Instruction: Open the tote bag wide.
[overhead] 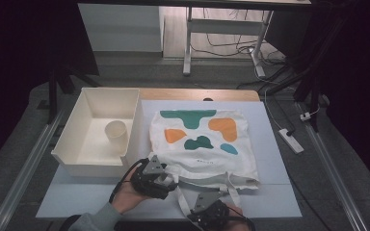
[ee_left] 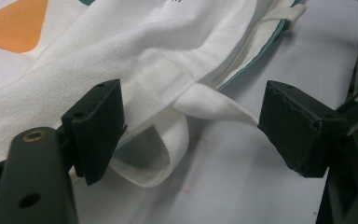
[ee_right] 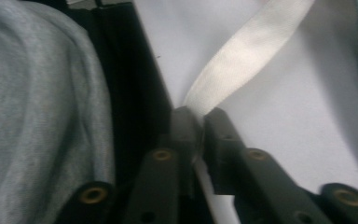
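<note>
Nearest the high camera, at the bottom edge around six o'clock, the right gripper (overhead: 207,208) sits in the person's hand with its jaws pressed together on a strap (ee_right: 242,56) of the tote bag (overhead: 204,144) — in the right gripper view the white webbing runs from between the two black pads up toward one o'clock across the pale table mat (ee_right: 284,121), and a grey sleeve (ee_right: 32,102) covers the nine o'clock side. The left gripper (overhead: 166,179) lies just up and to the left of it, at about ten o'clock from the right one, held from below by the left hand (overhead: 125,195). Its jaws stand spread wide at the bag's open lip; in the left gripper view a loop of the other strap (ee_left: 168,144) and a folded corner of cloth lie between the pads, and the cloth tip seems to reach the right pad, but nothing is squeezed. Outward from the grippers, the tote bag lies flat on the mat at the table's centre, mouth and handles toward six o'clock, its printed side up with green, orange and teal blobs. At nine o'clock from the bag stands a cream open bin (overhead: 72,144) just beside it, and inside the bin an upright cream cup (overhead: 116,132). The table's wooden edge (overhead: 197,95) shows at twelve o'clock — beyond it, floor cables.
</note>
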A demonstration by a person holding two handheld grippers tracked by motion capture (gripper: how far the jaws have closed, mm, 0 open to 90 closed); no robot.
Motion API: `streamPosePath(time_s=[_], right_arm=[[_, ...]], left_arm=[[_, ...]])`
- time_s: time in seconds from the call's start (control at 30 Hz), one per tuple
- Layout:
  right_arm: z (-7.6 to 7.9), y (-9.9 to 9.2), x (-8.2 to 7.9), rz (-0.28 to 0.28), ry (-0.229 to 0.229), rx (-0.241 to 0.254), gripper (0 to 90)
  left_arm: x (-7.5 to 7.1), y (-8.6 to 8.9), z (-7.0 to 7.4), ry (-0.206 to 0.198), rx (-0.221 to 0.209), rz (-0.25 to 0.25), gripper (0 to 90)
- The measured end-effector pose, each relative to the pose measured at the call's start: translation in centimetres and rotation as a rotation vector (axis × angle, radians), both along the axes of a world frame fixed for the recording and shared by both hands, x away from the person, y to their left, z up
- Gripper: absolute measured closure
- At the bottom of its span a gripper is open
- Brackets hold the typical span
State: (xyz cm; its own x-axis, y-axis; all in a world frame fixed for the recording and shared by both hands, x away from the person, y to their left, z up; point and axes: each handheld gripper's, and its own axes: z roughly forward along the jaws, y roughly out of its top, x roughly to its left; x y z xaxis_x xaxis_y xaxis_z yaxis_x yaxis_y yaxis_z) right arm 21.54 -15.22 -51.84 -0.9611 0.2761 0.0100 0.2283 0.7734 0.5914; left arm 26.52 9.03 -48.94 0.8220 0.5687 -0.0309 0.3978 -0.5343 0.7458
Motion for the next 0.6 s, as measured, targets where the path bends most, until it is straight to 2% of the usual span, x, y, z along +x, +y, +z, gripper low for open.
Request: streamPosePath(time_s=[0.03, 0.13, 0.23, 0.3, 0.43, 0.47, 0.5, 0.6], right_arm=[[0.0, 0.0, 0.1, 0.009, 0.009, 0.003, 87.2], [0.2, -0.1, 0.0, 0.021, 0.005, 0.007, 89.0], [1.1, -0.4, 0.1, 0.019, -0.028, 0.034, 89.2], [1.9, -0.9, 0.3, 0.008, -0.065, 0.061, 89.3], [3.8, -2.1, 1.1, -0.044, -0.12, 0.115, 89.3], [3.8, -2.1, 1.1, -0.044, -0.12, 0.115, 89.3], [4.9, -2.6, 1.7, -0.064, -0.164, 0.147, 89.3], [6.8, -3.4, 2.6, -0.102, -0.243, 0.198, 89.3]], left_arm=[[0.0, 0.0, 0.0, 0.0, 0.0, 0.0, 22.3], [0.0, 0.1, 0.1, -0.002, -0.002, 0.001, 22.2], [-0.1, 0.1, 0.1, -0.002, -0.01, 0.004, 22.2], [-0.2, 0.2, 0.2, -0.005, -0.01, 0.001, 22.2], [-0.4, 0.4, 0.4, -0.007, -0.018, 0.001, 22.2], [-0.4, 0.4, 0.4, -0.008, -0.024, 0.003, 22.2], [-0.6, 0.4, 0.5, -0.009, -0.028, 0.002, 22.2], [-0.6, 0.4, 0.5, -0.012, -0.025, 0.003, 22.2]])
